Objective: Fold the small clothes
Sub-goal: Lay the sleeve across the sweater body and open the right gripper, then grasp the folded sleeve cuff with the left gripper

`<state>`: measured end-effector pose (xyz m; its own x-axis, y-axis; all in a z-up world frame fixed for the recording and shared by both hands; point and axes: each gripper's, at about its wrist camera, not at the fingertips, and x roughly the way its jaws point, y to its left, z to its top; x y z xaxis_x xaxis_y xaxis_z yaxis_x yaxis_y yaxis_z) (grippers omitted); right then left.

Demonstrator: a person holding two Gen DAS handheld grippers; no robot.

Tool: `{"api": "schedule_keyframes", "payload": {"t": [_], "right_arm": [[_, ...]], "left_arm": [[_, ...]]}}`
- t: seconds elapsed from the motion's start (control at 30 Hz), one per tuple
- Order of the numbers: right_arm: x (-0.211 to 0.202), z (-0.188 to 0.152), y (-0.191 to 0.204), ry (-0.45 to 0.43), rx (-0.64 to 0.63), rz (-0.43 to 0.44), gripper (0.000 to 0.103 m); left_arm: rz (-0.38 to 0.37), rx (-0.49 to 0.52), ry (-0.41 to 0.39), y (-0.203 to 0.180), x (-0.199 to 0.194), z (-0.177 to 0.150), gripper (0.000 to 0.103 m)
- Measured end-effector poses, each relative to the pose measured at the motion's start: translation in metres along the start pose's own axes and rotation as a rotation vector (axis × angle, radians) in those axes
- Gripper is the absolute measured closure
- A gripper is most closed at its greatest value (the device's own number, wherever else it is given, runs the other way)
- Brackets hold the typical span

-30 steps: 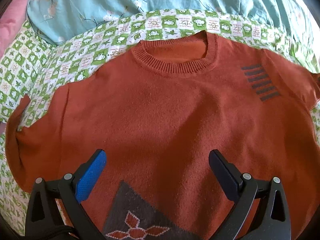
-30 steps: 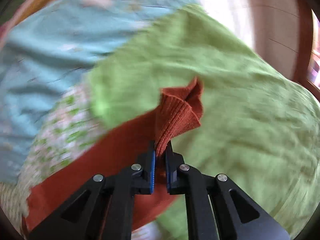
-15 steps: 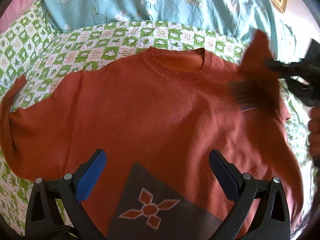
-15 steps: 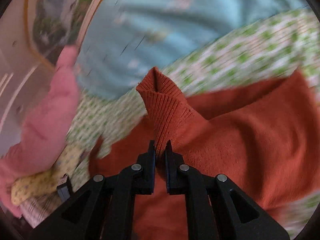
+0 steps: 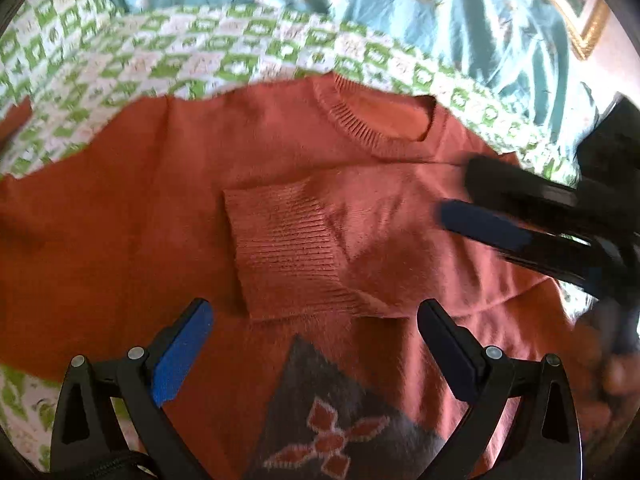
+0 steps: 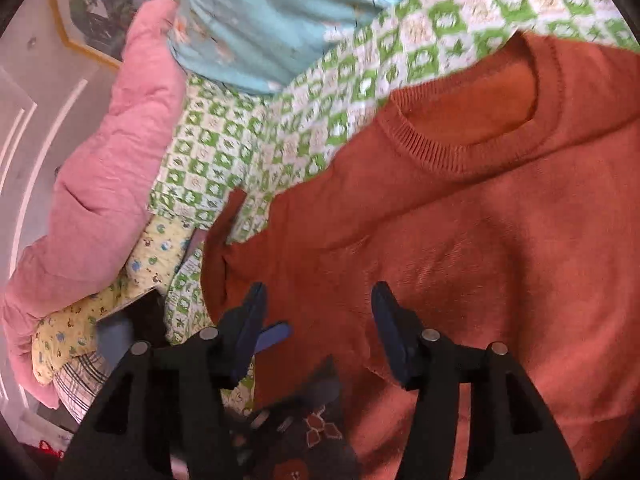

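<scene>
An orange knit sweater (image 5: pixel 160 216) lies flat on a green-and-white checked bed cover (image 5: pixel 200 48). Its right sleeve is folded across the chest, with the ribbed cuff (image 5: pixel 284 252) lying in the middle. A dark patch with an orange flower (image 5: pixel 332 436) marks the lower front. My left gripper (image 5: pixel 316 320) is open and empty, hovering just below the cuff. My right gripper (image 6: pixel 318 304) is open and empty over the sweater (image 6: pixel 480 260); it also shows, blurred, at the right of the left wrist view (image 5: pixel 456 188). The other sleeve (image 6: pixel 224 240) lies spread to the left.
A teal floral quilt (image 5: pixel 400 8) lies behind the sweater. A pink blanket (image 6: pixel 92 184) and yellow patterned cloth (image 6: pixel 120 292) are piled at the bed's left side. A gold picture frame (image 5: pixel 580 28) hangs on the wall at the upper right.
My right gripper carried the right sleeve across the chest, opened and let the cuff go. The sleeve now lies folded on the sweater. My left gripper stayed open and shifted slightly.
</scene>
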<state>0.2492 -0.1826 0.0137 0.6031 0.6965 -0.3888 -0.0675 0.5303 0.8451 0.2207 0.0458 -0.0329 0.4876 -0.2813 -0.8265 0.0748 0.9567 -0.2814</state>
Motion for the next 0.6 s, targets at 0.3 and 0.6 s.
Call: {"api": "schedule_keyframes", "payload": {"t": [0.3, 0.6], "right_arm": [[-0.073, -0.025, -0.022, -0.148, 0.044, -0.110, 0.047], [-0.154, -0.028, -0.077, -0.302, 0.127, -0.390, 0.043]], "left_arm": [[0.027, -0.009, -0.038, -0.009, 0.016, 0.015, 0.089], [0.048, -0.040, -0.102, 0.025, -0.016, 0.007, 0.091]]}}
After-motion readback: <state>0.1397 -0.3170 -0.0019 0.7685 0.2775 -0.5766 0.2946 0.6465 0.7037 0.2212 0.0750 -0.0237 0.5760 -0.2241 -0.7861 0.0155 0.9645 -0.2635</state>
